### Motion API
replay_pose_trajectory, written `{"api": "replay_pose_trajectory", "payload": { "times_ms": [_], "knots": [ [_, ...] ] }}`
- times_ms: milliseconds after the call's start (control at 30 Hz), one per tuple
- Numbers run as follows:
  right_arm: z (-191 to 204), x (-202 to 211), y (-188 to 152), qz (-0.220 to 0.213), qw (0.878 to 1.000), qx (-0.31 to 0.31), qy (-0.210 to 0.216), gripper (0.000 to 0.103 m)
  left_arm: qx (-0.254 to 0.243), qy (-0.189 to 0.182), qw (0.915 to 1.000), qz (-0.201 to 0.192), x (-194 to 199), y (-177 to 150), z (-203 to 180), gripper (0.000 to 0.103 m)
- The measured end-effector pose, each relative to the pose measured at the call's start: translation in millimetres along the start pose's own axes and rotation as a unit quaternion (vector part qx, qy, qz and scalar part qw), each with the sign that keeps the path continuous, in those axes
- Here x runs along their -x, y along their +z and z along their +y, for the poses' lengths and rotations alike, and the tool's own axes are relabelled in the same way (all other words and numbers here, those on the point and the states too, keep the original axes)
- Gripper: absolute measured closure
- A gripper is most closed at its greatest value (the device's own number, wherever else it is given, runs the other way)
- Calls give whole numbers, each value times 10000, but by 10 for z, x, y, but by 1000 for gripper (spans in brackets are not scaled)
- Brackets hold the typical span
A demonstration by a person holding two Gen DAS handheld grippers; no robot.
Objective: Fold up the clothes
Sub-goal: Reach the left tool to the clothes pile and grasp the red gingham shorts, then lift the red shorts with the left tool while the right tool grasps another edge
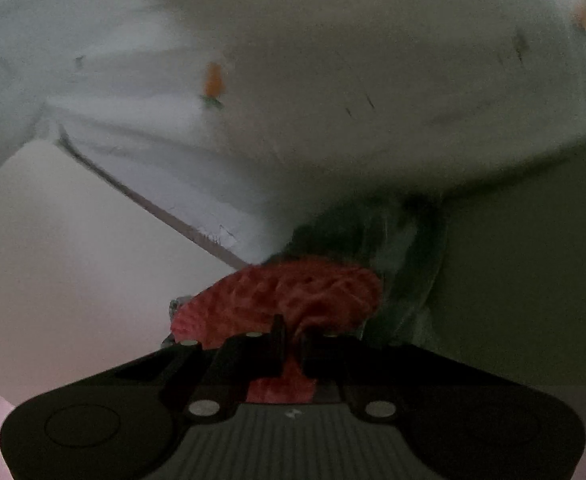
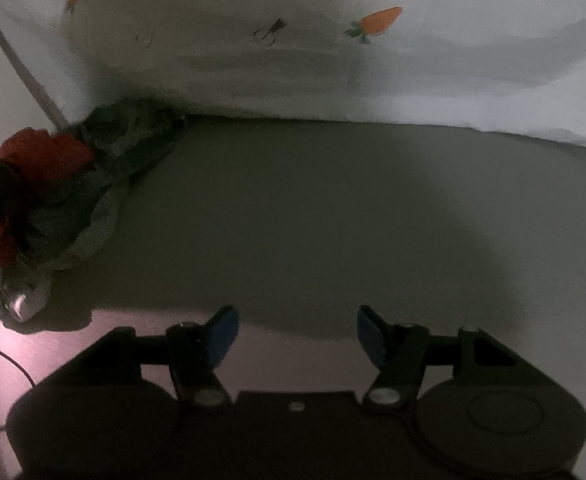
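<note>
Nearest the lens, the left hand-held gripper [image 1: 291, 344] pinches the red knit garment [image 1: 289, 292], which lies far left of the wide-open, empty right hand-held gripper [image 2: 297, 334].

Left gripper [image 1: 291, 342]: black body, grey ribbed centre panel, silver round screws, circular recess on one side. Right gripper [image 2: 297, 334]: black body, blue fingertip pads [image 2: 223, 334], silver screws, circular recess, thin black cable [image 2: 11, 362].
</note>
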State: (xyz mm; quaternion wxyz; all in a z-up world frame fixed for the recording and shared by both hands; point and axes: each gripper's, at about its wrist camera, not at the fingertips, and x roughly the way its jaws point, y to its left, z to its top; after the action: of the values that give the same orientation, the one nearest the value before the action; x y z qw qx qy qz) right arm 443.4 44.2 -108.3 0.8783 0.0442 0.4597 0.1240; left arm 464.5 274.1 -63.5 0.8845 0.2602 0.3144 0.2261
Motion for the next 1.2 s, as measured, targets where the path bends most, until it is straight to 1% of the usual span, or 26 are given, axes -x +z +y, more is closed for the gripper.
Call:
{"api": "replay_pose_trajectory", "payload": {
  "times_ms": [67, 133, 200, 267, 333, 433, 533, 600, 633, 667, 733, 767, 800, 833, 900, 933, 967, 1000, 1033, 1067, 1100, 1133, 1167, 1200],
  "knots": [
    [-105, 116, -34, -155, 9997, -163, 65, 38, 203, -288, 9988, -336, 362, 202, 29, 96],
    [-246, 252, -72, -339, 9989, -307, 116, 38, 336, -563, 9952, -722, 741, 405, 27, 96],
    [-432, 434, -127, -577, 9975, -387, 120, 38, 491, -1030, 9870, -1130, 1237, 599, -73, 96],
    [-641, 646, -194, -843, 9954, -440, 98, 38, 647, -1531, 9740, -1538, 1755, 791, -193, 96],
    [-934, 931, -288, -1127, 9920, -561, 50, 38, 814, -2064, 9563, -1904, 2264, 985, -365, 96],
    [-1399, 1368, -453, -1580, 9837, -849, -153, 38, 1019, -2781, 9233, -2446, 2945, 1290, -654, 96],
    [-1919, 1890, -693, -2095, 9696, -1029, -734, 38, 1186, -3523, 8796, -2968, 3574, 1530, -878, 96],
    [-2246, 2226, -854, -2342, 9590, -1159, -1097, 38, 1401, -3888, 8531, -3185, 3949, 1620, -984, 96],
    [-2409, 2394, -936, -2450, 9534, -1229, -1264, 38, 1504, -3992, 8449, -3229, 4100, 1644, -1029, 96],
    [-2561, 2553, -1017, -2548, 9478, -1294, -1415, 37, 1592, -4026, 8426, -3202, 4198, 1628, -1071, 96],
    [-2804, 2807, -1176, -2671, 9403, -1369, -1604, 37, 1763, -4057, 8415, -3102, 4359, 1565, -1155, 96],
    [-2912, 2902, -1247, -2695, 9385, -1367, -1671, 37, 1819, -4033, 8465, -2963, 4372, 1507, -1194, 96],
    [-3007, 2978, -1312, -2701, 9376, -1349, -1723, 37, 1859, -3990, 8538, -2778, 4352, 1436, -1232, 96],
    [-3066, 2999, -1363, -2656, 9396, -1288, -1736, 37, 1899, -3945, 8608, -2593, 4332, 1364, -1271, 96],
    [-3177, 3029, -1460, -2550, 9439, -1163, -1748, 37, 1953, -3676, 8856, -2059, 4201, 1153, -1363, 96],
    [-3208, 2999, -1494, -2441, 9483, -1096, -1707, 37, 1915, -3382, 9043, -1764, 4097, 1021, -1436, 96],
    [-3228, 2947, -1523, -2301, 9536, -1048, -1637, 36, 1843, -3012, 9241, -1462, 3977, 881, -1520, 94],
    [-3258, 2903, -1563, -2125, 9598, -1016, -1526, 36, 1722, -2645, 9430, -1052, 3792, 732, -1636, 93],
    [-3288, 2860, -1604, -1948, 9656, -983, -1414, 36, 1571, -2300, 9587, -579, 3549, 580, -1760, 92],
    [-3309, 2813, -1645, -1774, 9708, -964, -1294, 36, 1401, -2032, 9690, -116, 3337, 395, -1874, 92],
    [-3303, 2760, -1688, -1611, 9752, -984, -1153, 35, 1221, -1795, 9756, 338, 3147, 193, -1984, 92],
    [-3293, 2701, -1726, -1454, 9791, -993, -1022, 35, 1038, -1553, 9792, 791, 2957, -8, -2095, 92],
    [-3274, 2627, -1748, -1312, 9823, -972, -920, 34, 981, -1481, 9781, 1088, 2865, -171, -2145, 92],
    [-3240, 2545, -1759, -1177, 9850, -942, -845, 33, 987, -1494, 9751, 1309, 2823, -314, -2166, 91]
  ]
}}
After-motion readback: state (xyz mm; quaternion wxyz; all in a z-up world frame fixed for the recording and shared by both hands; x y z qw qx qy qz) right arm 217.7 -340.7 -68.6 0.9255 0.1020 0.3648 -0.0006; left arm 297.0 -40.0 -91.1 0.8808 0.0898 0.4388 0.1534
